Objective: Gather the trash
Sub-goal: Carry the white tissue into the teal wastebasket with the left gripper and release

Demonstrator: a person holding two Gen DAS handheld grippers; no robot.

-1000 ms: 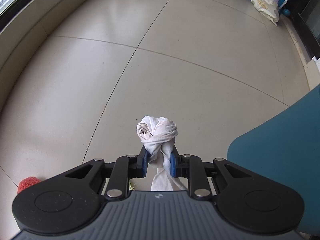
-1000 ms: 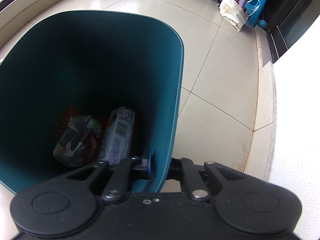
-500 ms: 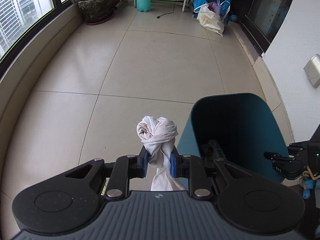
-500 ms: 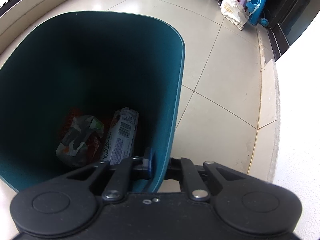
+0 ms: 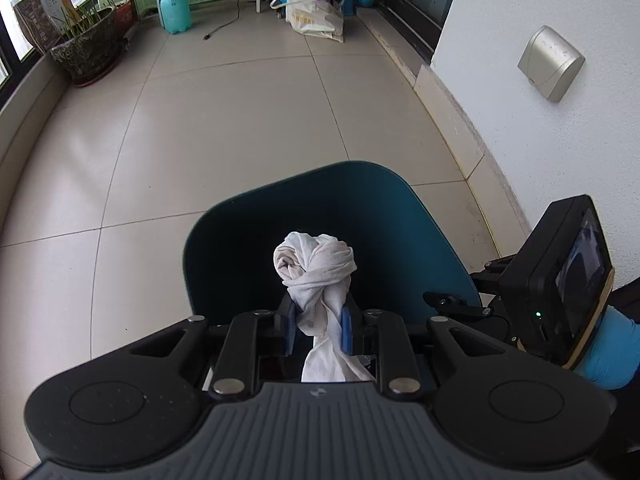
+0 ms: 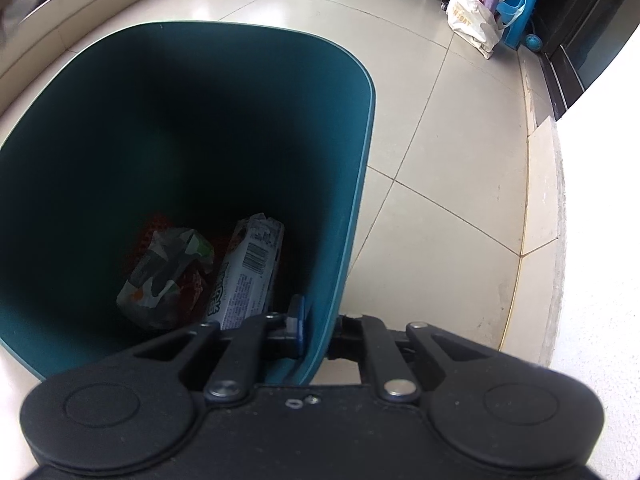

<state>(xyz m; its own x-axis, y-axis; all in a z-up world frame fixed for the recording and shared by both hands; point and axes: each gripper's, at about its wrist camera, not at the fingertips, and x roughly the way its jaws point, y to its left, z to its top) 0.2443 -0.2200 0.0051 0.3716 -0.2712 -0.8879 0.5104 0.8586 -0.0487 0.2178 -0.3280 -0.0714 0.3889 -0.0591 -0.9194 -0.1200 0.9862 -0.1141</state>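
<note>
Swung from open floor, knotted white rag (image 5: 314, 276) now fronts teal bin (image 5: 436, 240).

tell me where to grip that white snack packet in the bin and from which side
Probably its upper end, coming straight down through the bin's open top. The white snack packet leans lengthwise against the wall near the right gripper, which is clamped on the rim, with a crumpled wrapper close beside it. The tall walls block any sideways approach.

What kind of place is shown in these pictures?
Probably an enclosed home balcony: pale tiled floor, a patterned ceramic pot of green plants beside the window, and a turquoise plastic spray bottle at the far end.
</note>
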